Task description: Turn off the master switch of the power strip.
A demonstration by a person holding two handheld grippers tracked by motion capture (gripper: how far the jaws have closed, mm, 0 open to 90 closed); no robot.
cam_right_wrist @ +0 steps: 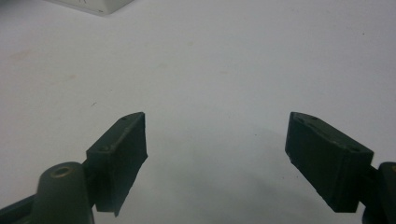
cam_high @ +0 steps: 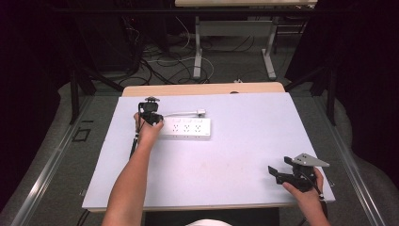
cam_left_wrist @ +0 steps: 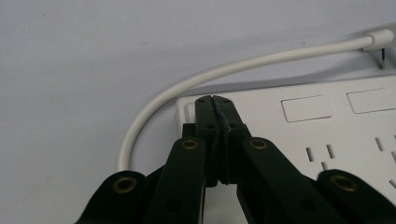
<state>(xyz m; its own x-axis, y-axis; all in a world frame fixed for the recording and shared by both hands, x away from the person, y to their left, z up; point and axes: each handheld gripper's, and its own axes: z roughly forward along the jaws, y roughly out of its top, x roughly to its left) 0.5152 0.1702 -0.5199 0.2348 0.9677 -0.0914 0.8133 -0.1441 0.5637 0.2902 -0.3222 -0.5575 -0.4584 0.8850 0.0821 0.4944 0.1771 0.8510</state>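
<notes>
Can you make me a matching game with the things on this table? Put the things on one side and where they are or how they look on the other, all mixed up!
Things:
1. left tool
2. right tool
3. power strip
4. white cord

States:
A. jaws wide apart over bare table
B. curves out from the strip's end to a plug
C. jaws pressed together at the strip's corner
D. lies flat, white, sockets facing up

Pairs: 1-C, 2-A, 3-D, 4-B
</notes>
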